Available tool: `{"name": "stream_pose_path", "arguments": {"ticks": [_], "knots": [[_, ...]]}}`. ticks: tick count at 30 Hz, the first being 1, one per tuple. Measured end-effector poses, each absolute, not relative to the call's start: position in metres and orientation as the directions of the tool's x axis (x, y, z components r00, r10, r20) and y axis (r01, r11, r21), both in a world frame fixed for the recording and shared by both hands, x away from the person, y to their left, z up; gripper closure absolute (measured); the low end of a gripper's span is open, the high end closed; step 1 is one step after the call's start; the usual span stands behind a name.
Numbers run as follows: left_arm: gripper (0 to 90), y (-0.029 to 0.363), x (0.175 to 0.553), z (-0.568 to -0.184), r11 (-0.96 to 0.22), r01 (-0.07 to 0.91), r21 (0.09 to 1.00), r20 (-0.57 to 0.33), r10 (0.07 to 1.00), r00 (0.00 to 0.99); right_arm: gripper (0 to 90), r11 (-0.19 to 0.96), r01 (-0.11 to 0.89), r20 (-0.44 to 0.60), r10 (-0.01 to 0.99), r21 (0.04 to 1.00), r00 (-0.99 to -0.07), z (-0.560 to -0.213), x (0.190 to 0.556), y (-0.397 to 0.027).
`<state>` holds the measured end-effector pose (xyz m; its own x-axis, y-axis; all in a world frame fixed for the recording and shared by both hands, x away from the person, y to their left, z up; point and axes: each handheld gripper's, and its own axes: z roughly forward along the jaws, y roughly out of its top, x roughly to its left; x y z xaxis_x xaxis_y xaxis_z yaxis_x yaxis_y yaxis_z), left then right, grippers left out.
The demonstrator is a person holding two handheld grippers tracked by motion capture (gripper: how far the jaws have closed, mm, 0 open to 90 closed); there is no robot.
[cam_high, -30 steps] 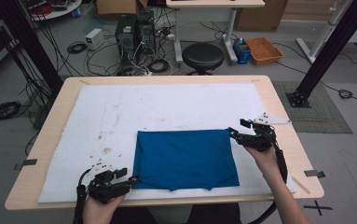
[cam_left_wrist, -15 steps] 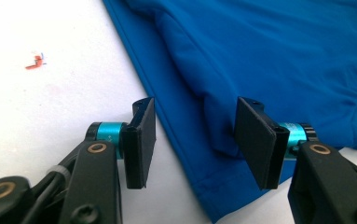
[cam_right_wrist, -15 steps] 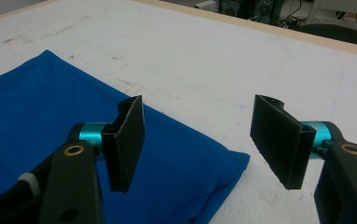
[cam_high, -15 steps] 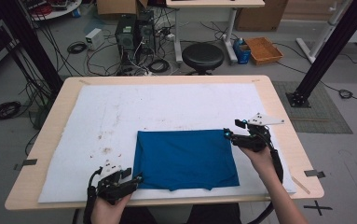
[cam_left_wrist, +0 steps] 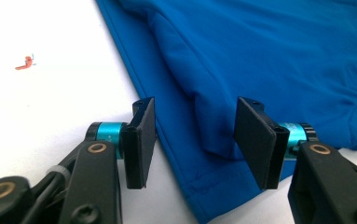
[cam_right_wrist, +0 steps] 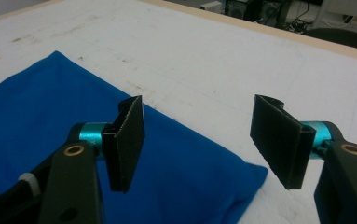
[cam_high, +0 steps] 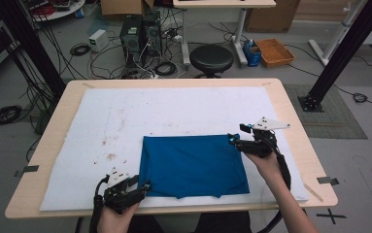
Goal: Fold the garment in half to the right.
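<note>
The blue cloth (cam_high: 193, 165) lies folded flat on the white mat (cam_high: 125, 116). The left gripper (cam_high: 144, 187), jaws just closing but not yet pinching, straddles its near left corner; the right gripper (cam_high: 232, 139) hovers spread at its far right corner. Lifting remains.

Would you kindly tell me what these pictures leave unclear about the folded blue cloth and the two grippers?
- Folded blue cloth: in the left gripper view, the frame's edges cut off its far side.
- Left gripper: its open jaws straddle the cloth's corner; contact underneath is hidden.
- Right gripper: open above the other corner; its height over the cloth is unclear.
- Brown stains on the white mat: too small to identify.
</note>
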<state>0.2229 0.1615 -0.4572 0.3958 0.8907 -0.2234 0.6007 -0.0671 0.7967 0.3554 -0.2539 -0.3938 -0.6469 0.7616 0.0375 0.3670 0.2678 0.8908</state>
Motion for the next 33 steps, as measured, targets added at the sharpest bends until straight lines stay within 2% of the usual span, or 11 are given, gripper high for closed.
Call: {"name": "stream_pose_path", "arguments": {"ticks": [1, 9, 21, 33], "knots": [[54.9, 0.160, 0.223, -0.457, -0.071, 0.601, 0.796, -0.214, 0.896, 0.389, 35.4, 0.268, 0.358, 0.034, 0.757, 0.895, -0.653, -0.393, 0.356, -0.250], [65.0, 0.158, 0.222, -0.458, -0.095, 0.589, 0.803, -0.176, 0.905, 0.387, 36.0, 0.305, 0.337, 0.023, 0.710, 0.891, -0.704, -0.384, 0.362, -0.209], [69.2, 0.160, 0.222, -0.458, -0.086, 0.592, 0.801, -0.194, 0.899, 0.393, 38.8, 0.351, 0.324, 0.029, 0.638, 0.879, -0.769, -0.381, 0.381, -0.138], [72.2, 0.162, 0.223, -0.458, -0.088, 0.598, 0.797, -0.210, 0.888, 0.410, 44.2, 0.385, 0.346, 0.032, 0.627, 0.856, -0.778, -0.393, 0.396, -0.071]]}}
